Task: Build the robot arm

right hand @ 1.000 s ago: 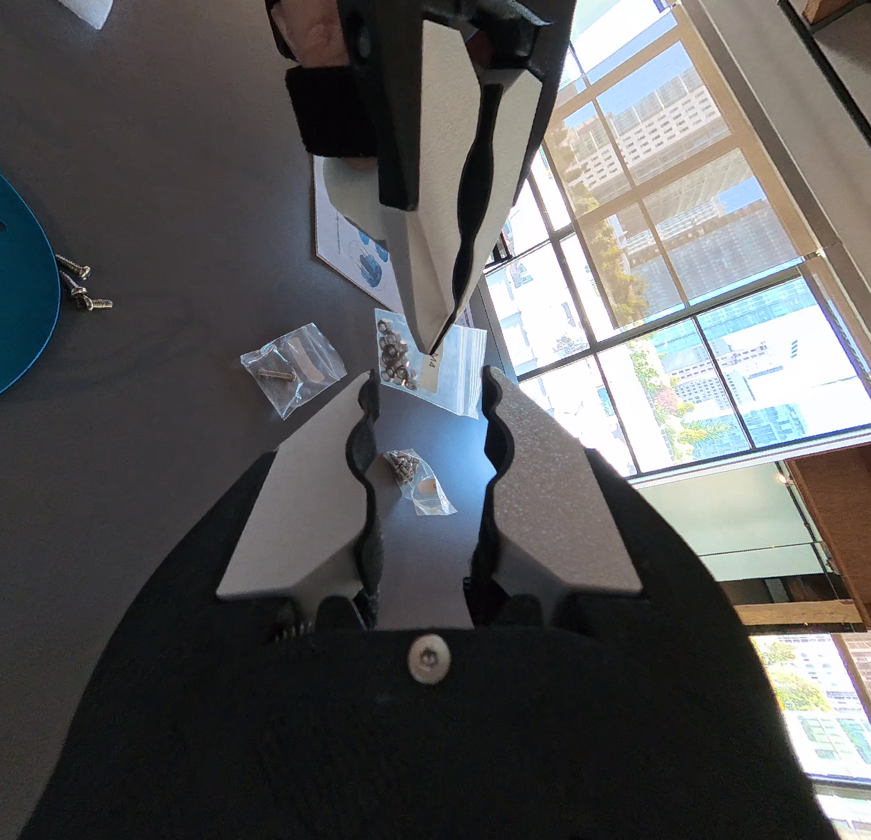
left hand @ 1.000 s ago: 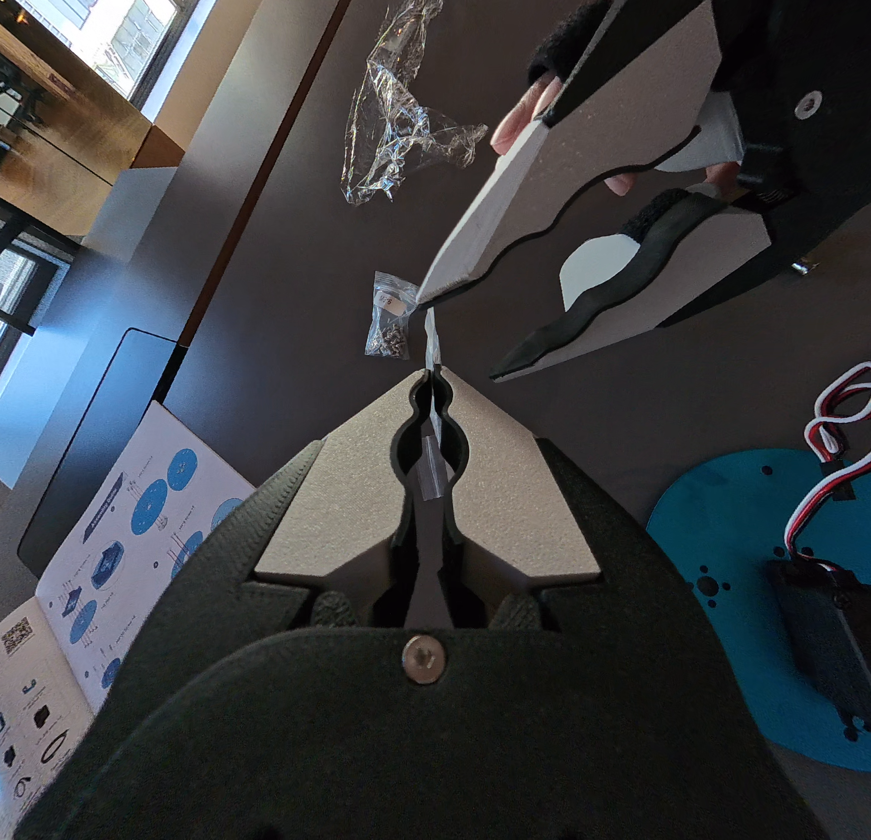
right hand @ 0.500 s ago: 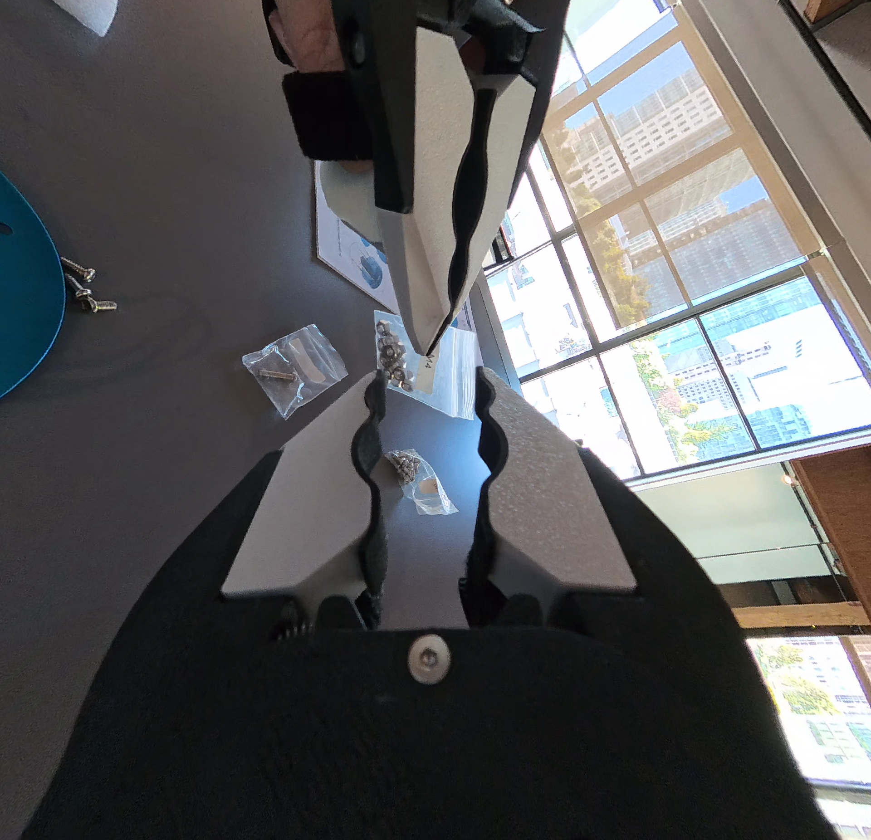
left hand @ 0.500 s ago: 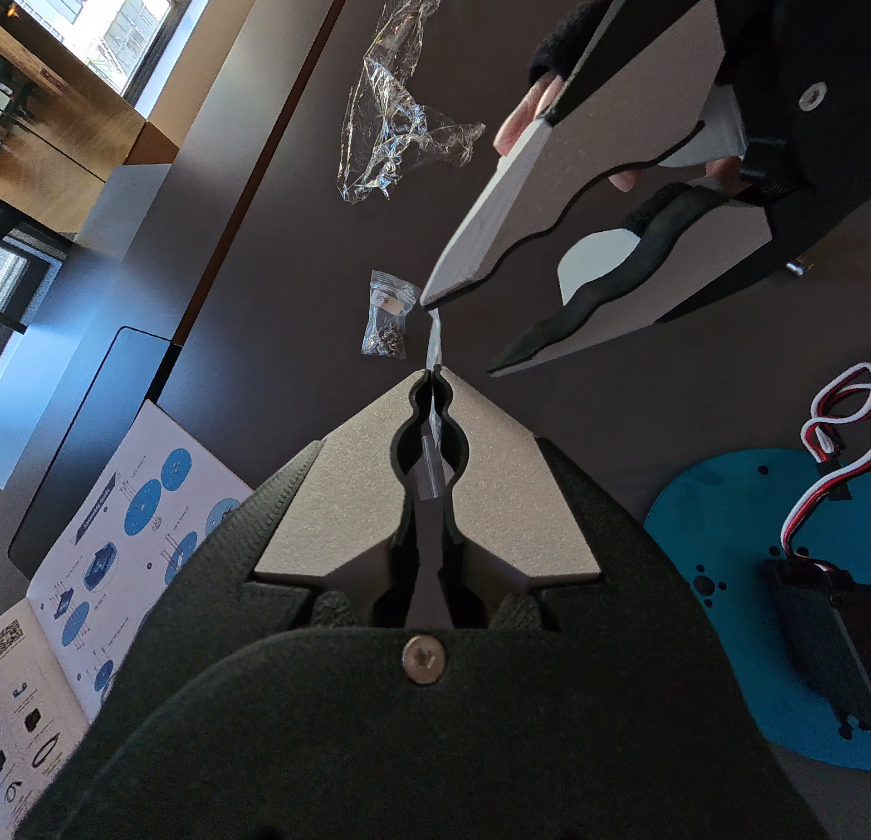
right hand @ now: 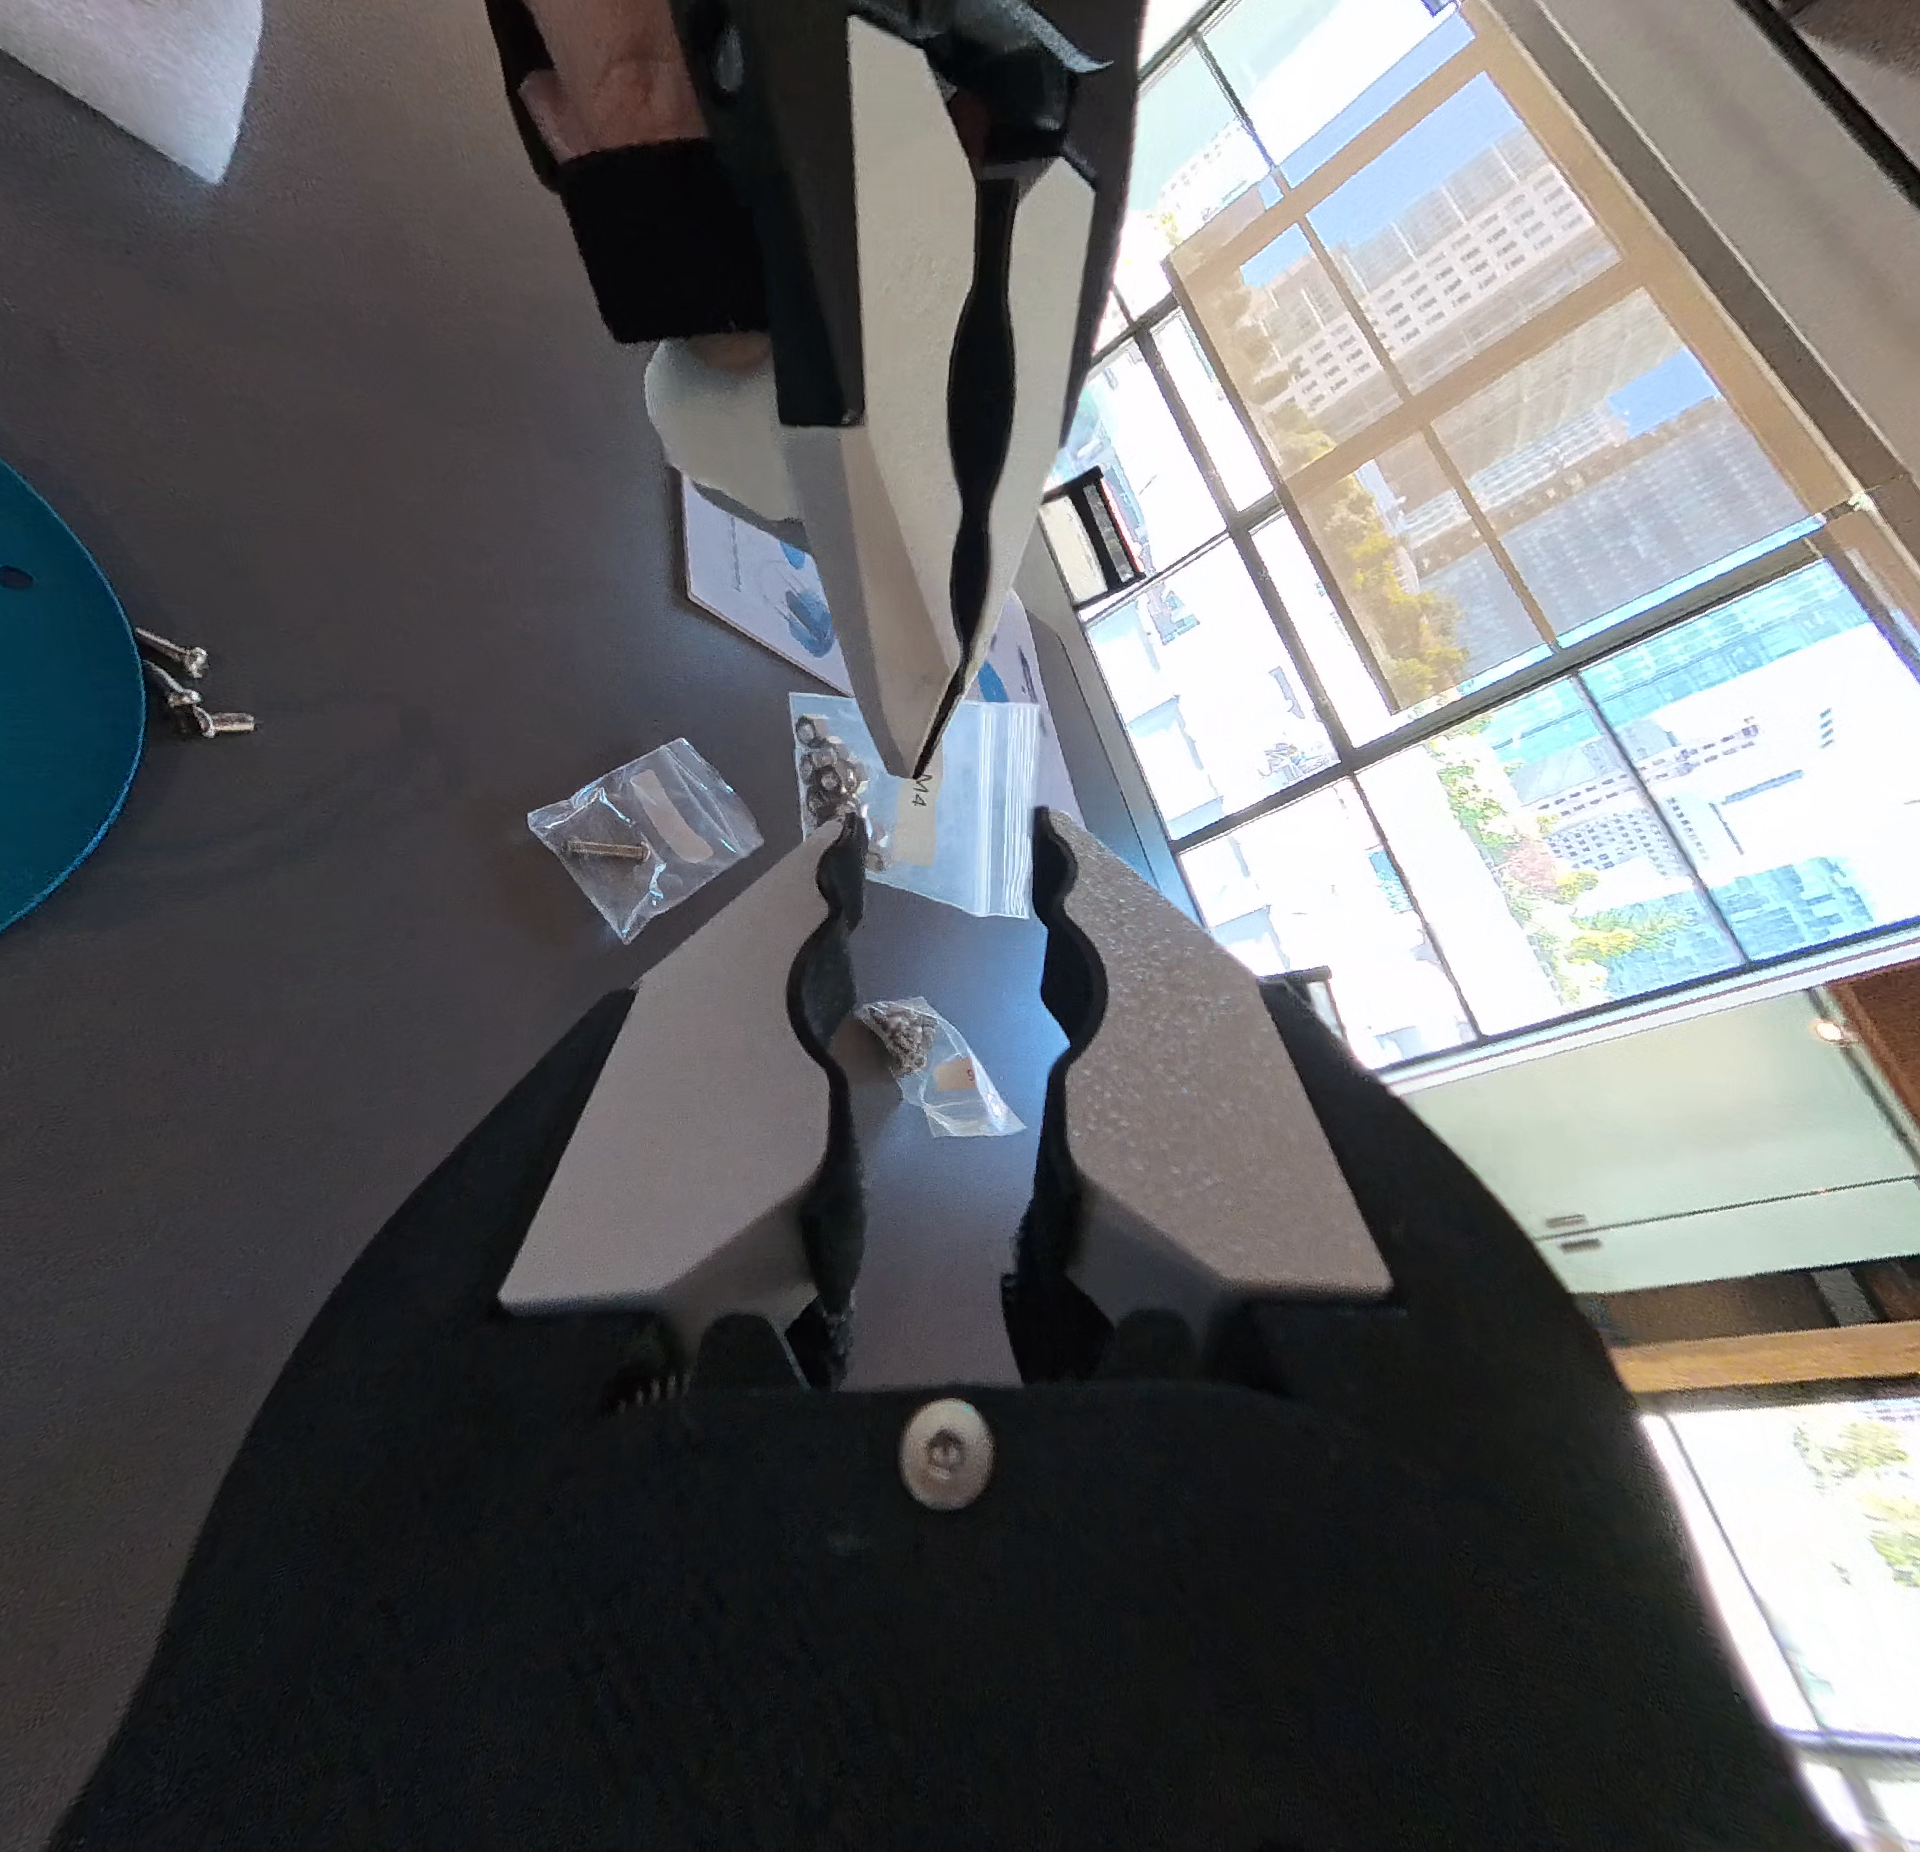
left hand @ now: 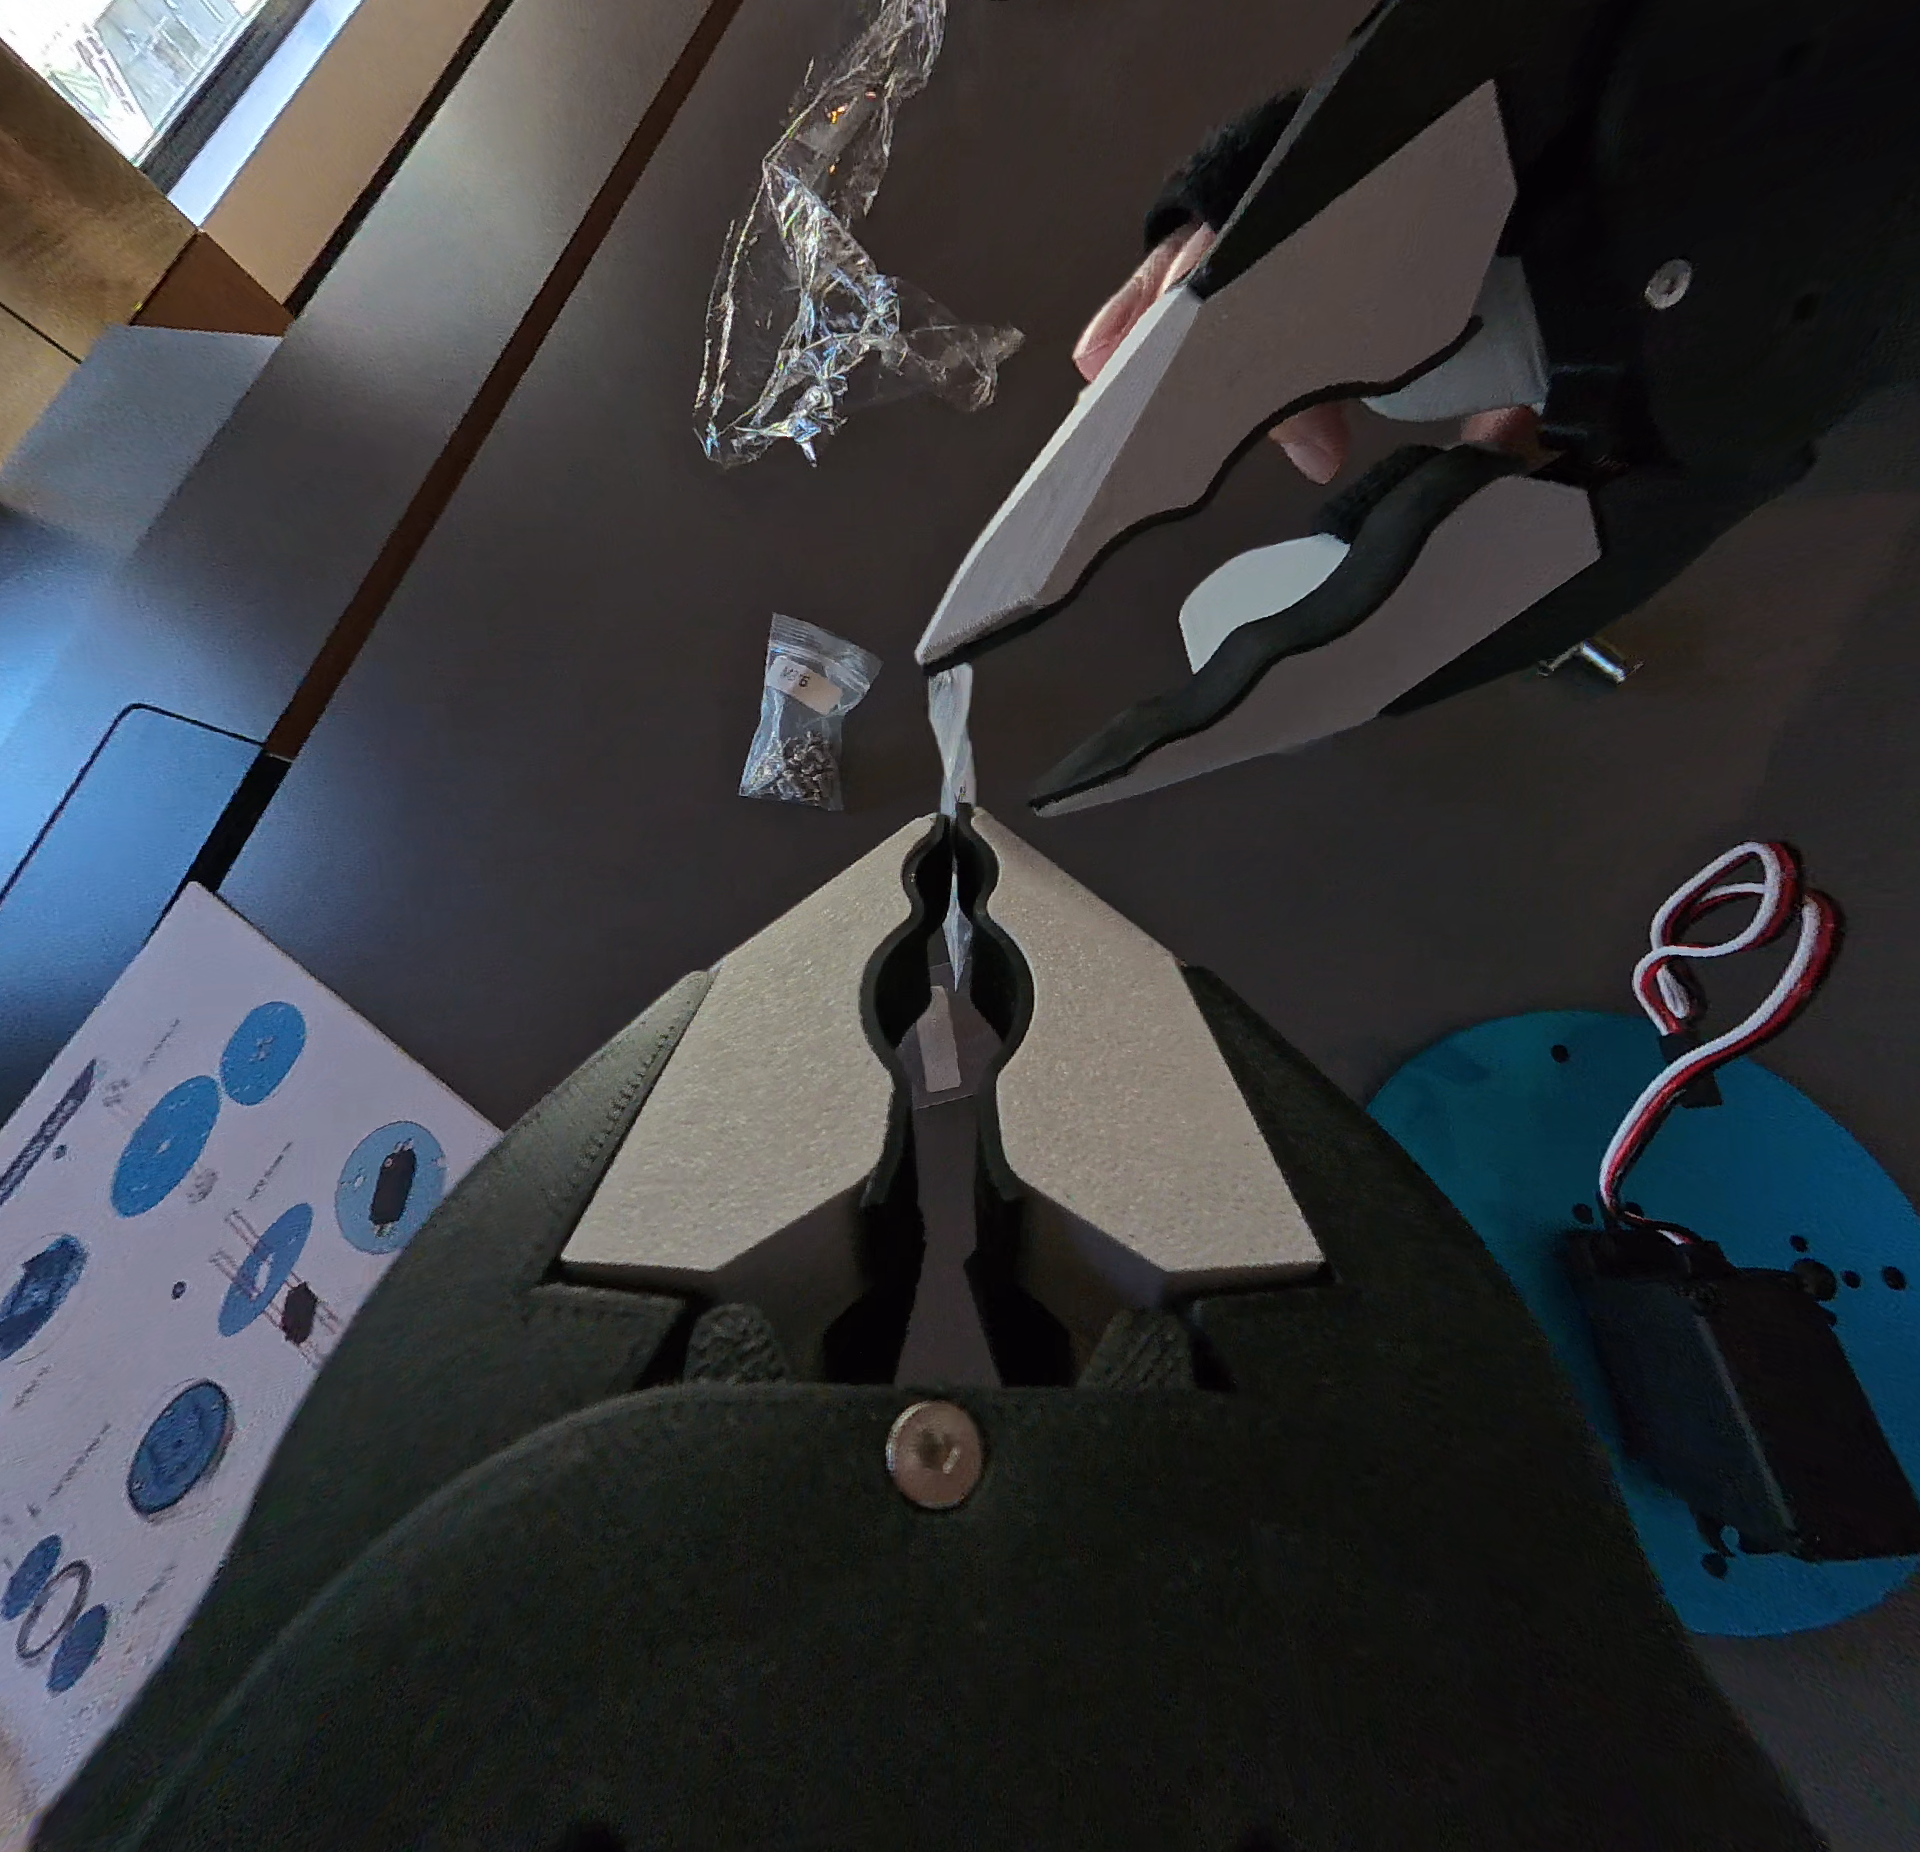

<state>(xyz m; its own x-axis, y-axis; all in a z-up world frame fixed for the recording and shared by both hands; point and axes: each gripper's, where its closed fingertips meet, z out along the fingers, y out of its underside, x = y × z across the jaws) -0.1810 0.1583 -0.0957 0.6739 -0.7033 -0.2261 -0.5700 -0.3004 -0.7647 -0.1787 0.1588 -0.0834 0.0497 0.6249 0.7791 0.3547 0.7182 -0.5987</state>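
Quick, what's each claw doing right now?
Left claw: shut on a small clear zip bag of metal bits.
Right claw: open, holding nothing.

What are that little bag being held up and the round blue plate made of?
The small zip bag, pinched by the left hand-held gripper, looks like thin clear plastic film: see-through, glossy, with a ribbed zip strip and metal nuts inside. The blue plate seems rigid, perhaps painted metal or acrylic: flat, matte, with drilled holes.

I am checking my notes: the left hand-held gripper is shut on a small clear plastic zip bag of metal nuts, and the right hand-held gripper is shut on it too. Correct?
Partly. The right hand-held gripper is open, as the right wrist view shows; only the left hand-held gripper is shut on the small clear plastic zip bag of metal nuts.
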